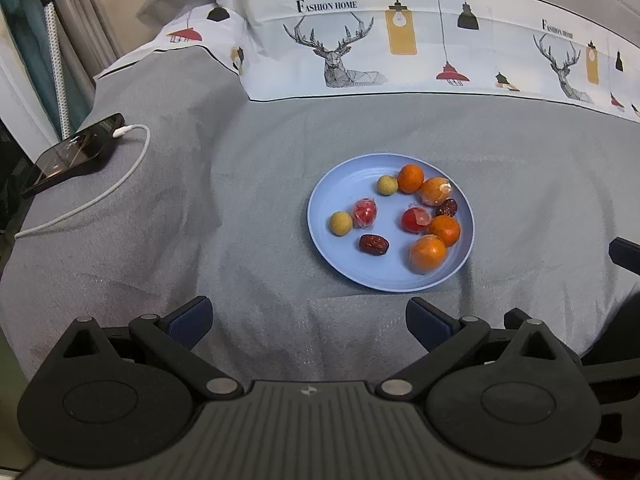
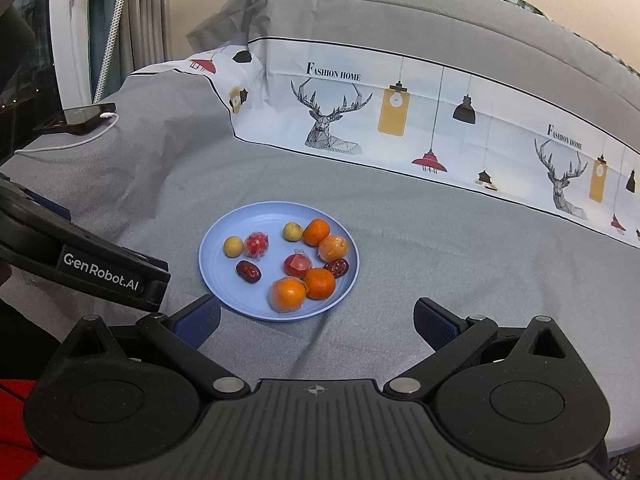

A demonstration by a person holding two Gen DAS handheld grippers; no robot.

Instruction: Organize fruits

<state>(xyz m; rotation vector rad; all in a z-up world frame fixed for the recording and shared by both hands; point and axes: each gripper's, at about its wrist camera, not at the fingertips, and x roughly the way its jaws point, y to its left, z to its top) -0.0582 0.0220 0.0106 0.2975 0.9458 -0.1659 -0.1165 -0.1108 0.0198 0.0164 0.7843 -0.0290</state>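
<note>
Both hand-held grippers, left [image 1: 308, 322] and right [image 2: 316, 326], hang wide open w/ nothing between the fingers, just short of the blue plate [image 1: 344, 264] on the grey bed [image 1: 240, 200]. Plate holds four oranges [image 1: 427, 255], two red fruits [image 1: 364, 213] that look plastic-wrapped, two dark dates [image 1: 373, 244] and two small yellow fruits [image 1: 341, 223]. A phone [image 1: 72, 152] w/ white cable [image 1: 120, 176] lies at the bed's far-left edge.
</note>
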